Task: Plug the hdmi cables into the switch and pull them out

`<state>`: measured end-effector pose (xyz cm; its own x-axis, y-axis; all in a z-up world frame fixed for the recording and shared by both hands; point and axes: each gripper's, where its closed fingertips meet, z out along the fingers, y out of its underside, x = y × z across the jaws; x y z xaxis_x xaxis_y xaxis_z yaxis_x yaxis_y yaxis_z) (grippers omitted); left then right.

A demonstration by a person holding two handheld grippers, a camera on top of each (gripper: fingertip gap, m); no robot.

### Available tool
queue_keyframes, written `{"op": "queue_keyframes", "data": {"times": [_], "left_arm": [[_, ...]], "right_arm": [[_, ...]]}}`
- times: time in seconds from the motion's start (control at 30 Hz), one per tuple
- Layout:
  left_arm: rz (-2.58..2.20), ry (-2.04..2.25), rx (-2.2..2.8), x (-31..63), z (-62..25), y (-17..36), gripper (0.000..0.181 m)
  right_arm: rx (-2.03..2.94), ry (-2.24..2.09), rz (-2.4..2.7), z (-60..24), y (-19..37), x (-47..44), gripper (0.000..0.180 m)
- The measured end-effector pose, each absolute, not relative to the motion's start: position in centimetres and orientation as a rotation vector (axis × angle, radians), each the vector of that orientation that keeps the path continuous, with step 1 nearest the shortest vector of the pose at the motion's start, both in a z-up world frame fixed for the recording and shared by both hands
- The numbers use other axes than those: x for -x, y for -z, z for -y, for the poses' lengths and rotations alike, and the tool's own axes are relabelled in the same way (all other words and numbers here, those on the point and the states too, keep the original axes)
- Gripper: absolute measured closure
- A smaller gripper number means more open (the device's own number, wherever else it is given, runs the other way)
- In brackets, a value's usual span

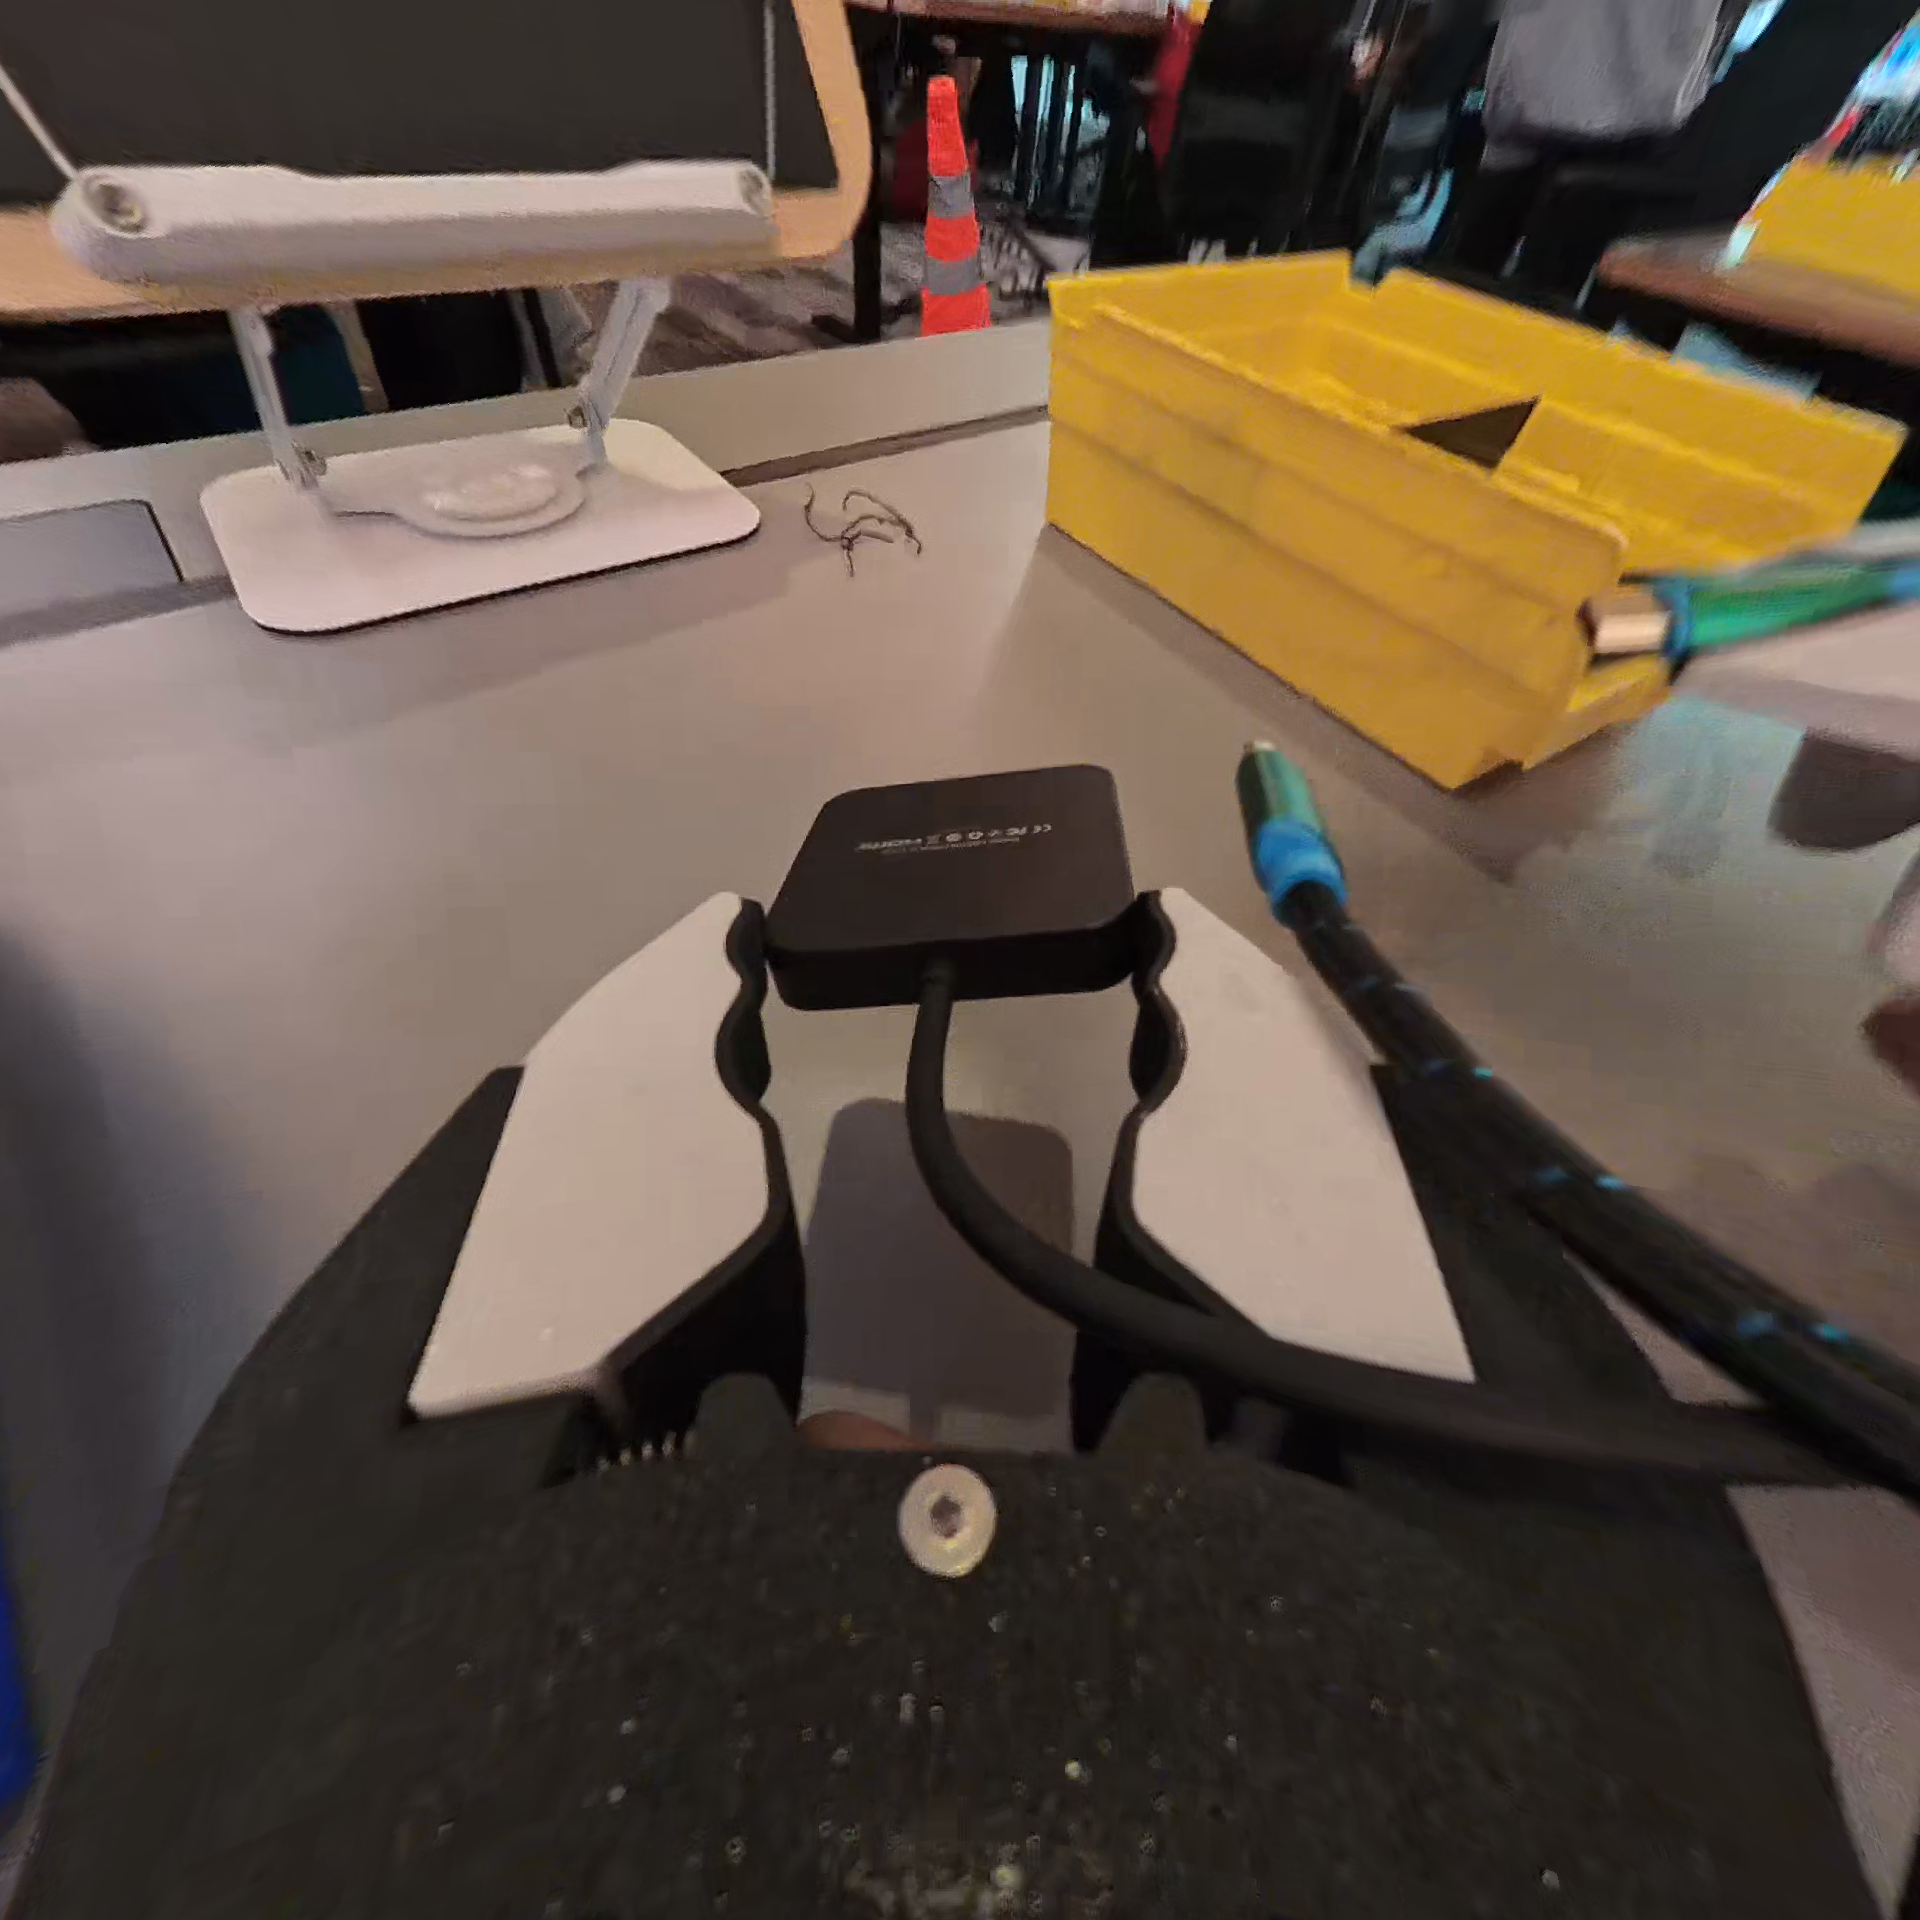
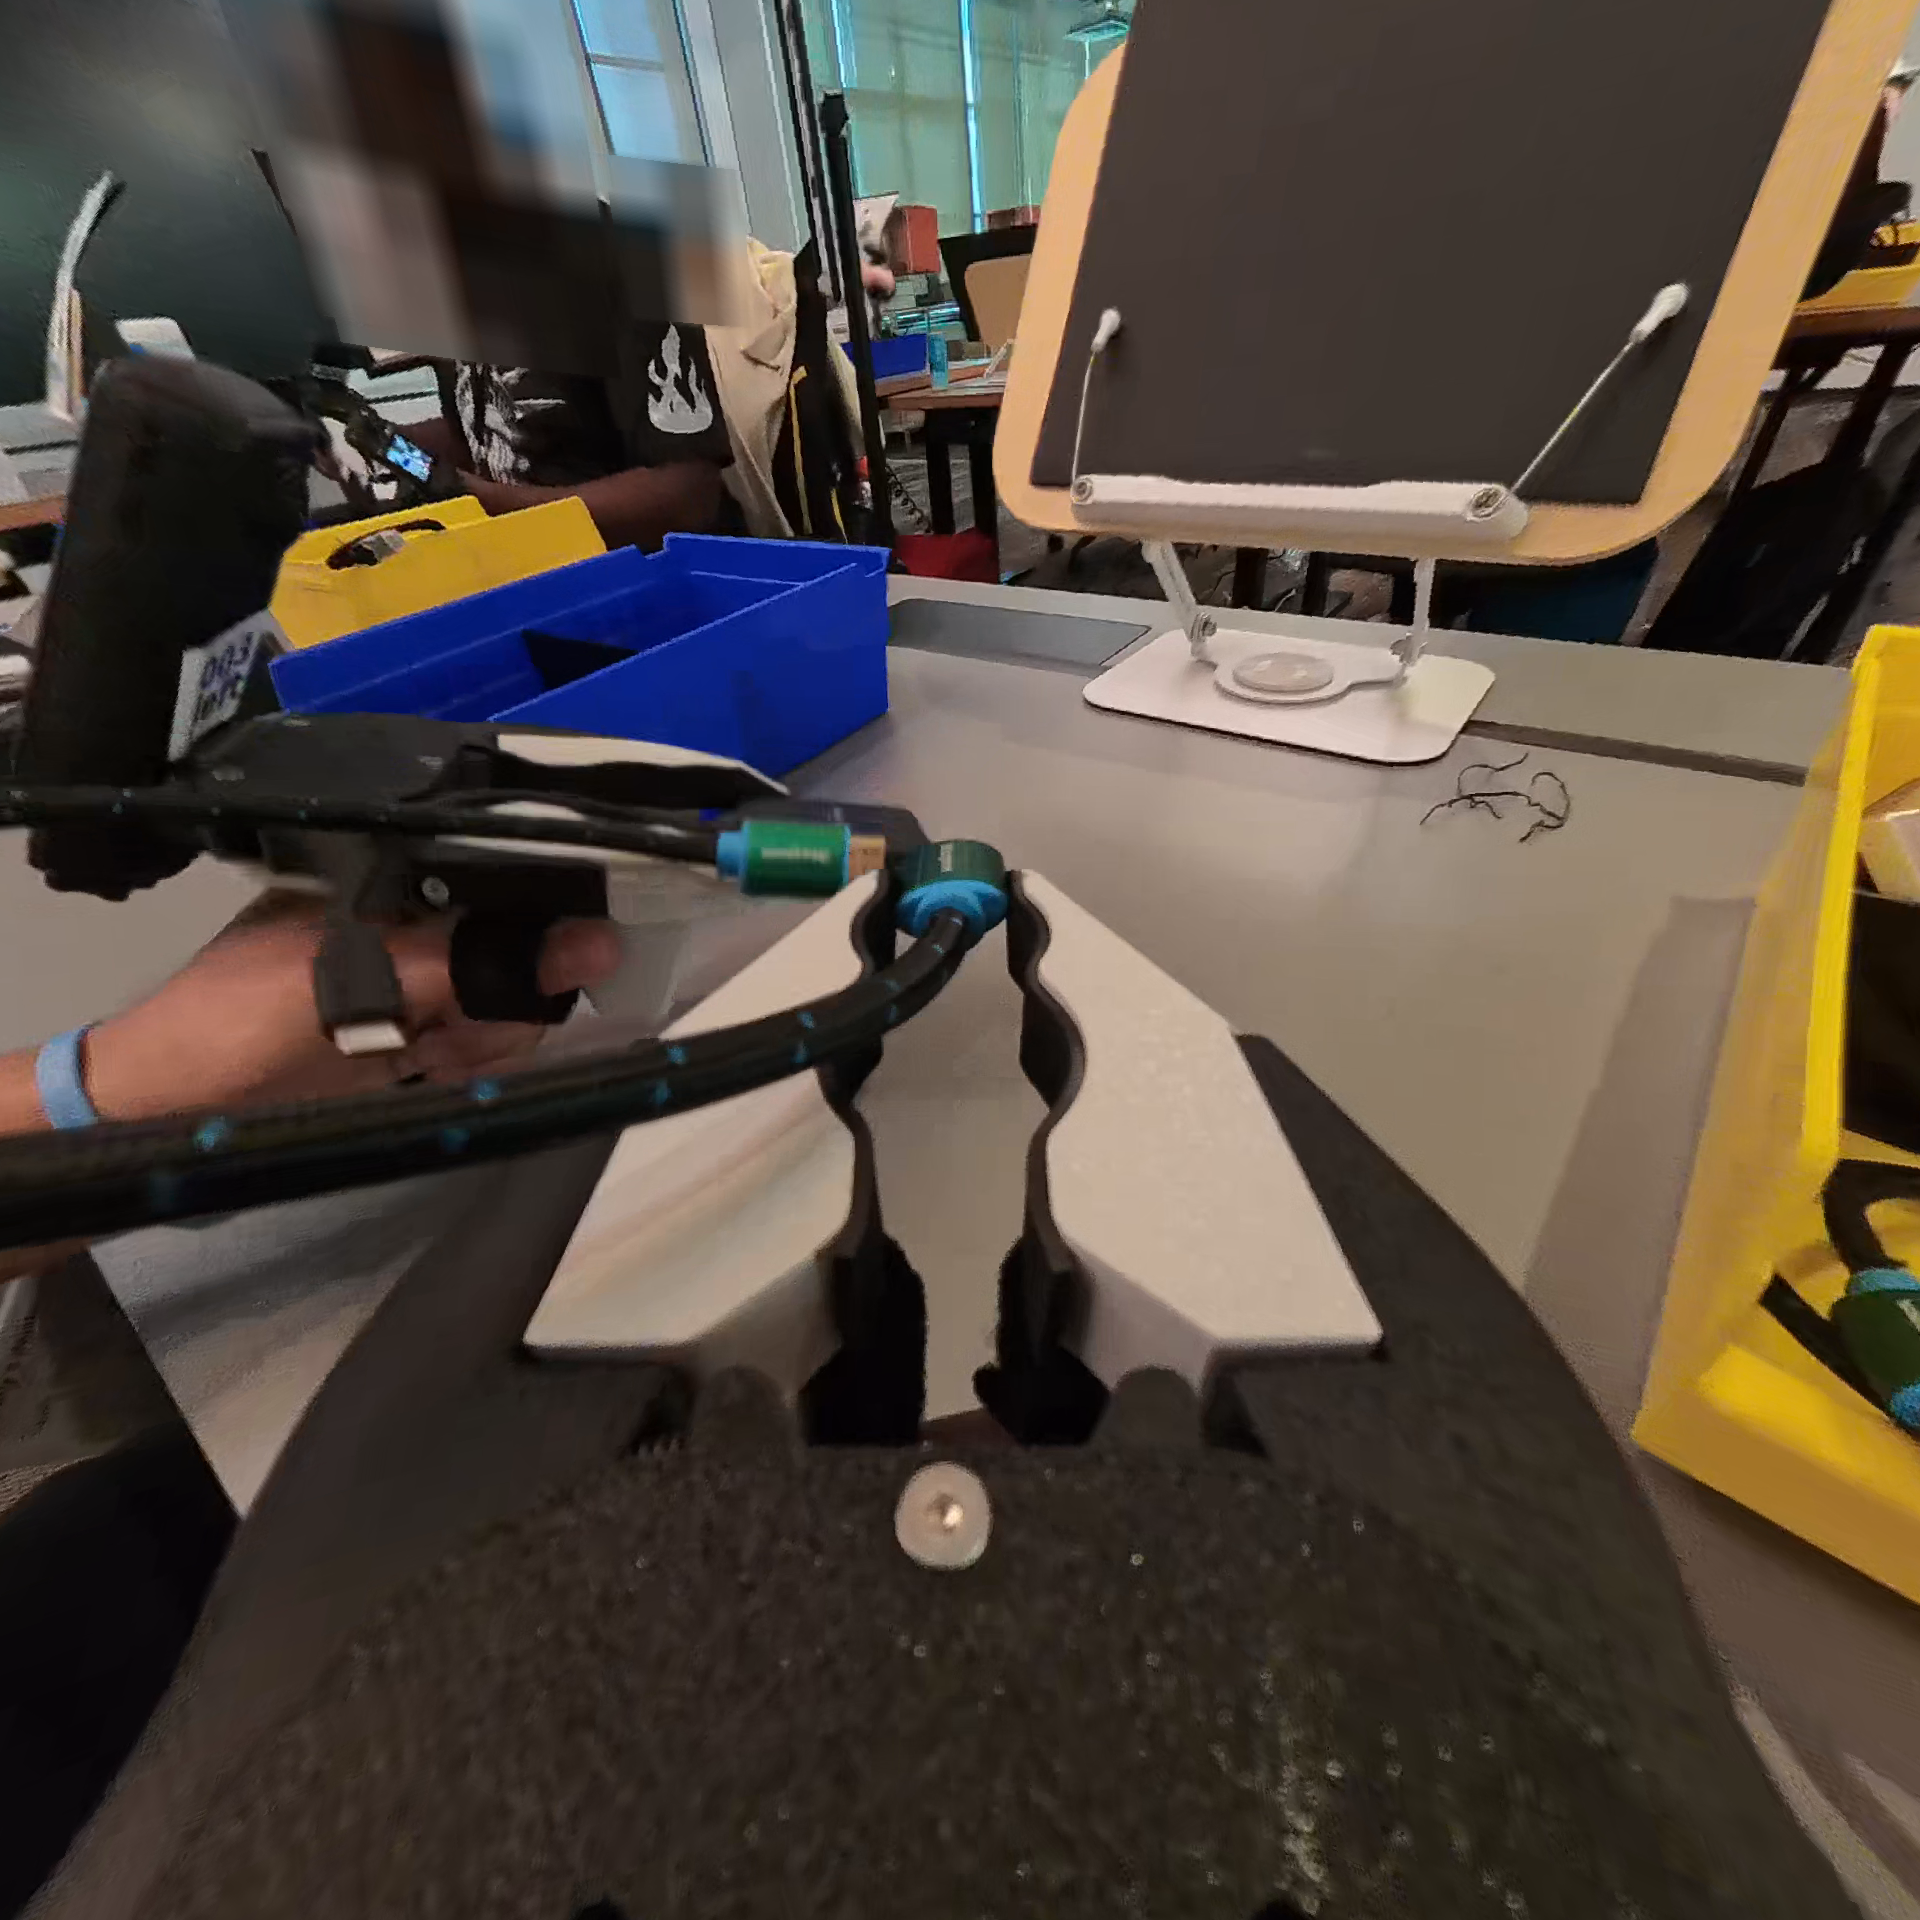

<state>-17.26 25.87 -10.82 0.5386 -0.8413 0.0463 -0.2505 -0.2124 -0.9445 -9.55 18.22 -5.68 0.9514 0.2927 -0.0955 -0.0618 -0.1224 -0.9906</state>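
Observation:
In the left wrist view my left gripper [image 1: 951,935] is shut on the sides of the small black HDMI switch [image 1: 951,873], held just above the grey table. The switch's own black lead [image 1: 935,1101] runs back between the fingers. A green HDMI plug with a blue collar [image 1: 1273,810] on a braided cable lies free just right of the switch, not inserted. In the right wrist view my right gripper [image 2: 951,896] is shut on a second green plug [image 2: 951,868], close to the switch [image 2: 831,816] and the first plug [image 2: 795,857]. That held plug shows blurred in the left wrist view [image 1: 1631,623].
A yellow bin [image 1: 1351,499] stands at the right, with more cables inside [image 2: 1870,1340]. A blue bin [image 2: 644,644] stands far left. A white stand holding a dark board [image 2: 1288,686] is at the back. A tangle of black thread [image 2: 1496,800] lies on the table. A person sits behind.

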Motion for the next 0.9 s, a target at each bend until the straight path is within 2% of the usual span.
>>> {"op": "queue_keyframes", "data": {"times": [0.17,0.3,0.43,0.53,0.63,0.8,0.9], "left_arm": [[-0.888,0.627,1.799,18.6,-27.2,12.7,0.113],[-0.829,0.663,1.838,19.4,-28.1,12.9,0.113],[-0.825,0.694,1.835,19.3,-27.7,12.5,0.113],[-0.867,0.675,1.81,18.9,-27.2,12.3,0.113],[-0.892,0.672,1.799,18.6,-26.6,12.2,0.113],[-0.897,0.734,1.828,18.0,-26.2,12.8,0.113],[-0.901,0.76,1.843,17.7,-26.0,13.1,0.113]], "right_arm": [[1.617,-0.283,0.155,-17.6,1.6,5.9,0.16],[1.615,-0.104,0.024,-17.1,-3.7,-2.8,0.159],[1.662,0.274,-0.162,-16.6,-5.3,-14.0,0.16],[1.726,0.533,-0.245,-16.2,-2.4,-19.5,0.16],[1.924,0.732,-0.23,-16.1,3.5,-22.1,0.159],[2.384,0.947,-0.102,-13.8,9.9,-21.8,0.151],[2.524,0.935,-0.013,-12.7,10.7,-20.4,0.149]]}}
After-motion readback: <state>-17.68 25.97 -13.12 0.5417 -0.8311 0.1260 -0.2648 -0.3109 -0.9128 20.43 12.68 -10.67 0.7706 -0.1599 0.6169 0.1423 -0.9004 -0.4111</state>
